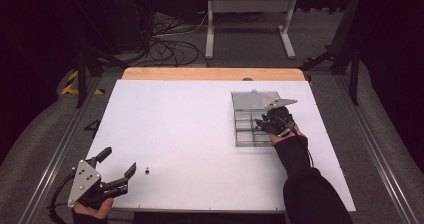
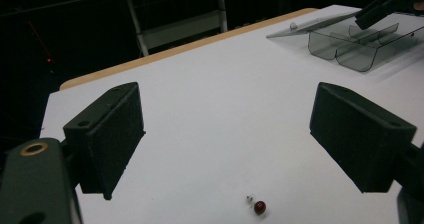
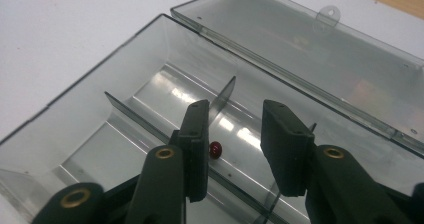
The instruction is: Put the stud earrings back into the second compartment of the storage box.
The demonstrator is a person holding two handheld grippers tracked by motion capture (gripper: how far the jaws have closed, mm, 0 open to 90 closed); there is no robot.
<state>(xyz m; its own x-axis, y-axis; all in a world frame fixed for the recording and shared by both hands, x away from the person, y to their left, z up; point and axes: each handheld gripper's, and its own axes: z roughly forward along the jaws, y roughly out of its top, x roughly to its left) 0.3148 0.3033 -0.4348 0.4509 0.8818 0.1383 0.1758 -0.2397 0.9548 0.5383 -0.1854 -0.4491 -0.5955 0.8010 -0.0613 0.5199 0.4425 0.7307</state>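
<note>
Right claw (image 3: 232, 149) is hovering inside the clear plastic box (image 3: 75, 114), jaws standing partly open w/ a modest gap and gripping nothing. A small dark-red bead (image 3: 215, 149) is lying on the box floor in the middle compartment row, just beside the inner face of the jaw at 9 o'clock; can't tell if it's touching that jaw. From the high view the right claw (image 1: 262, 124) is sitting over the box (image 1: 245, 134) at about 2 o'clock on the counter (image 1: 190, 134), w/ the lid (image 1: 250, 100) lying open flat toward 12 o'clock.

Left claw (image 1: 119, 163) is waiting at about 7 o'clock on the counter, jaws spread wide, holding nothing. A second bead (image 2: 259, 207) is lying on the counter near it, at about 3 o'clock from it in the high view (image 1: 147, 170), low between the jaws in the left gripper view and apart from both.

A tiny pale speck (image 2: 249, 198) is sitting just beside that bead; too small to tell what it is. Box dividers are see-through, so compartment edges are hard to trace, and the box is running off frame at 6 o'clock in the right gripper view.
</note>
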